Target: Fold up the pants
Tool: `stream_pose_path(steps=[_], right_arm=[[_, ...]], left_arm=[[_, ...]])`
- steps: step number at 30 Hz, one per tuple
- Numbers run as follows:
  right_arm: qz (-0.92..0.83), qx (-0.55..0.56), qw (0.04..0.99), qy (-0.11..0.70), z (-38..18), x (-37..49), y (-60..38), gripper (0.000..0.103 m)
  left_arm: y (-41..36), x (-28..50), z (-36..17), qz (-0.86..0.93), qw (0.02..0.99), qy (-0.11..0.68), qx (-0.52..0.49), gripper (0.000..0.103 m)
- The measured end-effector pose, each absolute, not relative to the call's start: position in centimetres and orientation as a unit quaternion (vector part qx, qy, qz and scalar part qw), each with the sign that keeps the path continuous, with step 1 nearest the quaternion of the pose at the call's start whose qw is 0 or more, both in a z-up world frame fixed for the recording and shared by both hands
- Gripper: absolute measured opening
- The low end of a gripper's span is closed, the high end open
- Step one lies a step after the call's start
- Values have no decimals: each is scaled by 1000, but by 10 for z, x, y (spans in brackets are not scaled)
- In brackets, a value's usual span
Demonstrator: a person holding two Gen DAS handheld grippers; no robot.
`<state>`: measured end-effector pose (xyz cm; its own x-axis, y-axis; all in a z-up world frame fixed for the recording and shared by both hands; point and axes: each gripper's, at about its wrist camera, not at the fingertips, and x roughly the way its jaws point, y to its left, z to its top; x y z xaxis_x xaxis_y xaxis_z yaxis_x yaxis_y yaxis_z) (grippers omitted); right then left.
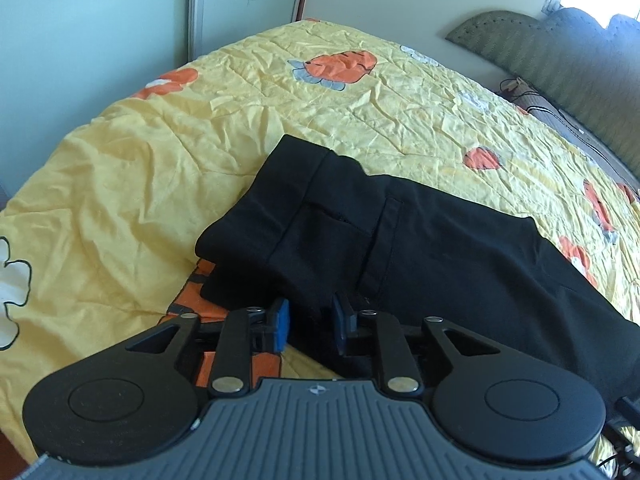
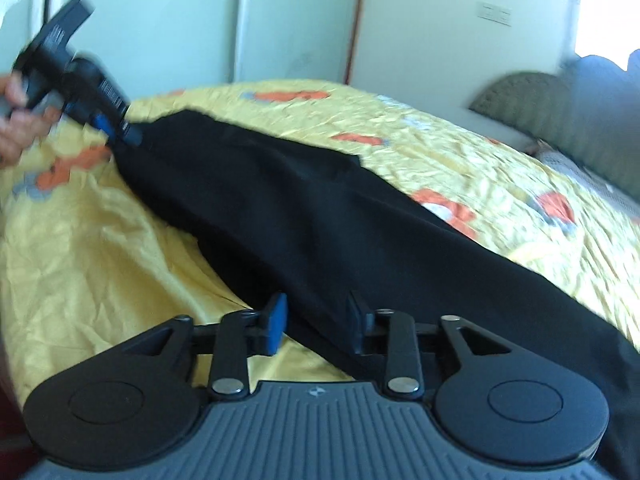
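Note:
Black pants (image 1: 400, 240) lie lengthwise on a yellow bedspread (image 1: 160, 160), waistband end toward the far left. My left gripper (image 1: 312, 326) has its blue pads apart with the near edge of the waist end between them. In the right wrist view the pants (image 2: 320, 220) run from far left to near right. My right gripper (image 2: 316, 322) is open, its pads either side of the pant leg's near edge. The left gripper (image 2: 120, 130) shows there at the far left, touching the waist end.
The bedspread (image 2: 100, 240) has orange and grey cartoon prints and many creases. A green padded headboard (image 1: 560, 52) stands at the right. White wardrobe doors (image 2: 280, 20) and a wall stand behind the bed. Cables (image 1: 520, 88) lie near the headboard.

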<state>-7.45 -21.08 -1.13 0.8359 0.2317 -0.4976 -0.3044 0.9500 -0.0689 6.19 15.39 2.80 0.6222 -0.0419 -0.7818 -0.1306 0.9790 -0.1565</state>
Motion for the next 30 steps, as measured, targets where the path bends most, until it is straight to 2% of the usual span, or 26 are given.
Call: stream_pose_path(steps=[5, 7, 9, 12, 16, 21, 23, 25, 30], right_arm=[[2, 119, 969, 216, -3, -111, -320, 37], [-59, 214, 956, 194, -7, -127, -367, 48], [-93, 305, 934, 163, -14, -141, -407, 71], [-97, 396, 904, 131, -27, -145, -449, 73], [-84, 493, 855, 139, -45, -124, -481, 73], [-70, 509, 844, 153, -40, -96, -481, 73], [-64, 493, 853, 160, -27, -82, -479, 74], [-53, 481, 858, 173, -17, -62, -480, 79], [-54, 452, 861, 226, -2, 5, -490, 80]], left_arm=[[121, 49, 47, -6, 907, 415, -71, 28], [100, 47, 54, -38, 910, 407, -68, 28], [73, 47, 57, -74, 913, 398, -58, 31], [22, 52, 52, -134, 905, 403, -33, 32], [-48, 46, 35, -190, 904, 382, 27, 38], [-105, 38, -5, -207, 893, 386, 100, 41], [-107, 36, -17, -202, 892, 390, 106, 42], [-106, 30, -20, -199, 900, 370, 119, 44], [-108, 24, -22, -192, 907, 356, 120, 46]])
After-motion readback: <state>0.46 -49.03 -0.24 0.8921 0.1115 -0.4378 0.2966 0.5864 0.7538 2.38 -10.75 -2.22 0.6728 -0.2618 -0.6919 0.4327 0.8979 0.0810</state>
